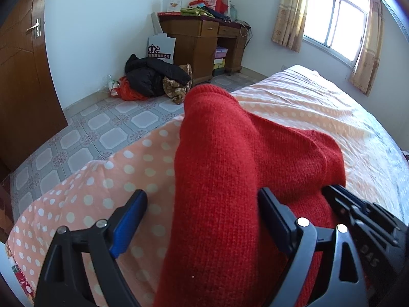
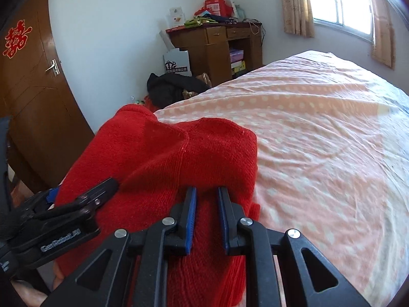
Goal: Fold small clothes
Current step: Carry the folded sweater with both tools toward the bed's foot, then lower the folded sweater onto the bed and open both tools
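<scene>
A red knitted sweater (image 1: 230,153) lies bunched at the near edge of a bed with a pink, white-dotted cover (image 1: 306,107). My left gripper (image 1: 202,197) is open wide around a raised fold of the sweater. Its left pad stands clear of the knit, and its right finger rests against it. In the right wrist view my right gripper (image 2: 207,192) has its blue pads close together with a ridge of the red sweater (image 2: 166,158) pinched between them. The left gripper (image 2: 76,204) lies just to the left of it on the same garment. The sweater's underside is hidden.
The bed cover (image 2: 319,128) stretches away to the right, wrinkled. Beyond the bed's left edge is tiled floor (image 1: 102,133) with a pile of dark and red clothes (image 1: 153,76). Further back are a cluttered wooden desk (image 1: 204,41), a brown door (image 1: 23,76) and a curtained window (image 1: 337,23).
</scene>
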`<state>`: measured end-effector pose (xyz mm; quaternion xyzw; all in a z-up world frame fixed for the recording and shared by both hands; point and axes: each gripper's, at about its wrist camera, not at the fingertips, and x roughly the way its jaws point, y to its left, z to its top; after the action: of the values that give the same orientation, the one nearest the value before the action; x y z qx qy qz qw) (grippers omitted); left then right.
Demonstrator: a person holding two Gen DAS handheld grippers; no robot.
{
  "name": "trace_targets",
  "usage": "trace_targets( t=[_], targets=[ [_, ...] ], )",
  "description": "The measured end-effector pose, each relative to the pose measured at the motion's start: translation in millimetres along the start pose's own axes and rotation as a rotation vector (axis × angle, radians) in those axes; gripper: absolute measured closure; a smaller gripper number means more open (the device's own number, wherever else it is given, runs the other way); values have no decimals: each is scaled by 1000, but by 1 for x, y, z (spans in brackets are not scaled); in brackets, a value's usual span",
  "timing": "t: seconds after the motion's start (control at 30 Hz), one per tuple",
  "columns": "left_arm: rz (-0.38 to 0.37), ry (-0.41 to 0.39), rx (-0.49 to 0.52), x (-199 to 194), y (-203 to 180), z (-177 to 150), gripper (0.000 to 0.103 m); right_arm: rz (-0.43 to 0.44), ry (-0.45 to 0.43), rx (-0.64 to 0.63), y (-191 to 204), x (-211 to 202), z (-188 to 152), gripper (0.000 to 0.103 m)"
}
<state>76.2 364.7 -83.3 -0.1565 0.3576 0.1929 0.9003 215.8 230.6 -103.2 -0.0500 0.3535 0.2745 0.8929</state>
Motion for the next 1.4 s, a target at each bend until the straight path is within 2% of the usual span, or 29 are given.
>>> trace_targets(
  t=[0.13, 0.3, 0.37, 0.47, 0.6, 0.7, 0.77, 0.83, 0.9, 1.0, 1.23, 1.4],
  targets=[
    [-1, 8, -15, 1, 2, 0, 9, -69, -28, -61, 14, 5, -1, 87],
    [6, 18, -21, -4, 4, -1, 5, -79, -2, -57, 16, -6, -1, 84],
    [-6, 18, -55, -14, 8, -8, 5, -94, -14, -49, 20, -20, -1, 82],
    [-4, 12, -68, -31, 9, -21, 5, -73, -84, -14, 29, -54, -17, 73],
    [-1, 5, -22, -52, 1, -35, 6, -57, -101, -34, 43, -85, -47, 71],
    [-8, 9, 12, -66, -2, -42, 6, -42, -78, -33, 45, -96, -63, 71],
    [-15, 22, 21, -69, -2, -45, 6, -19, -42, 16, 39, -96, -71, 70],
    [-17, 40, 32, -70, -2, -49, 6, -4, -29, 48, 33, -96, -76, 64],
    [-2, 48, 53, -70, -5, -57, 6, -4, -3, 61, 32, -93, -81, 59],
    [29, 68, 81, -66, -8, -63, 6, 31, 44, 116, 26, -89, -89, 59],
    [46, 42, 124, -79, -9, -69, 6, 21, 29, 144, 28, -117, -107, 59],
    [55, 34, 164, -95, -8, -84, 3, -5, 18, 202, 26, -141, -120, 45]
  ],
)
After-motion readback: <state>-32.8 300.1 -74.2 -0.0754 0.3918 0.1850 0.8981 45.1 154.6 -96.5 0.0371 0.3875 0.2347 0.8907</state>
